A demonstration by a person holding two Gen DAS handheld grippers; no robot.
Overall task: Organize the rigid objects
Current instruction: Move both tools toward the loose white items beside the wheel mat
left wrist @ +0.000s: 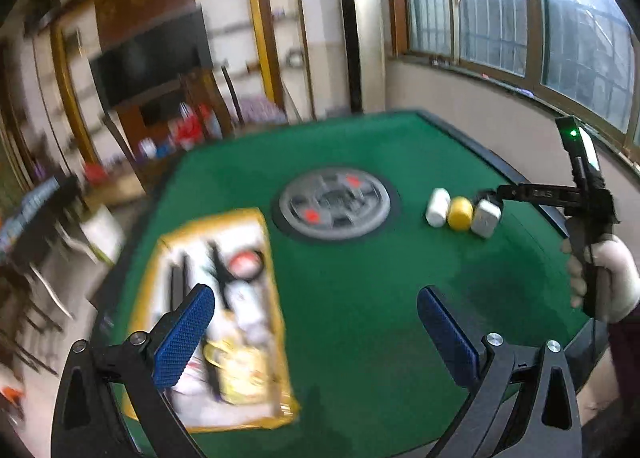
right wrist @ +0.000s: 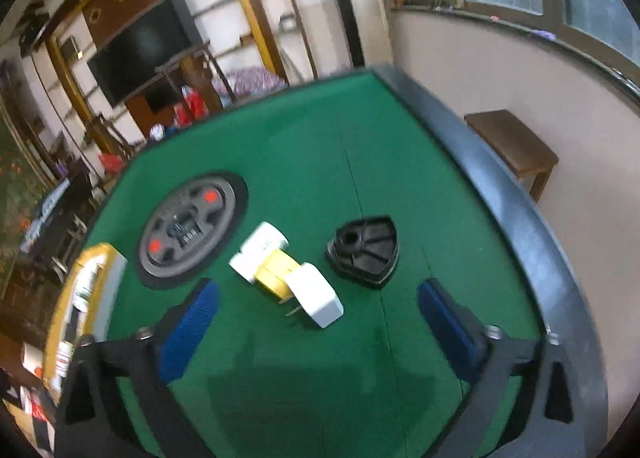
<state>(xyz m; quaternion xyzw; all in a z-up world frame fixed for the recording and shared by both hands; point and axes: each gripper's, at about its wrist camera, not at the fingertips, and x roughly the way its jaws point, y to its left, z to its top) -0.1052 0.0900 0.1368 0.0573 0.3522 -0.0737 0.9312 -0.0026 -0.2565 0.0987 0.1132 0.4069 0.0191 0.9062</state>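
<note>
Three small objects lie in a row on the green table: a white cylinder [right wrist: 262,252], a yellow piece [right wrist: 276,272] and a white plug adapter [right wrist: 316,294]. A black shield-shaped part [right wrist: 364,252] lies just right of them. My right gripper [right wrist: 318,322] is open and empty, close in front of the adapter. In the left wrist view the row shows far right: cylinder [left wrist: 437,207], yellow piece [left wrist: 460,213], adapter [left wrist: 486,217]. My left gripper [left wrist: 316,322] is open and empty above the table, beside a yellow-rimmed tray [left wrist: 276,270] holding several items.
A round grey control panel [left wrist: 334,204] sits at the table's centre, also in the right wrist view [right wrist: 186,230]. The table has a raised dark rim [right wrist: 520,210]. A wooden stool [right wrist: 512,146] stands beyond the right edge. The right gripper's handle and gloved hand [left wrist: 604,278] show at right.
</note>
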